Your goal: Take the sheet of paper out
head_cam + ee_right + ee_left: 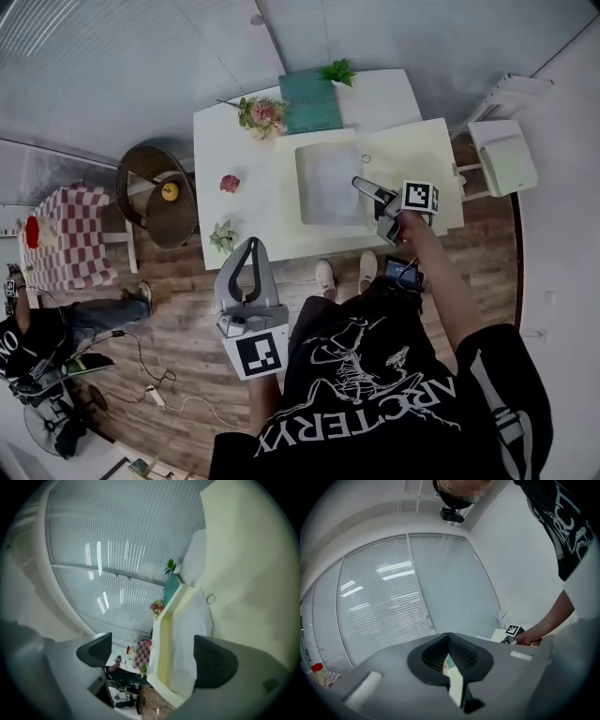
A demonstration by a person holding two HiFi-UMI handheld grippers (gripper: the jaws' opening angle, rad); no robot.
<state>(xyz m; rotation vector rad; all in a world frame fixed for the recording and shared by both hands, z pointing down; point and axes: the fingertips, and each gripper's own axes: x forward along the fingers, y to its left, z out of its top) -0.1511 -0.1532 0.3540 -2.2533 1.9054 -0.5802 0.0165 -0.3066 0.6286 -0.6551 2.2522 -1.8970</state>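
- The sheet of paper [330, 183] lies in the cream tray [412, 150].
- The right gripper [361, 187] is wide open at the tray's near edge.
- The left gripper [251, 244] is closed and empty.
- The black shirt [375, 394] says "ARC'TERYX".

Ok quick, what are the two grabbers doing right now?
Left gripper: closed, holding nothing.
Right gripper: open wide, holding nothing, at the edge of the paper.

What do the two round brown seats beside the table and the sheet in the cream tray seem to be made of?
The round brown seats look like woven wicker or rattan, matte: a fine weave shows. The sheet looks like white paper, matte and slightly rippled; thin plastic is possible.
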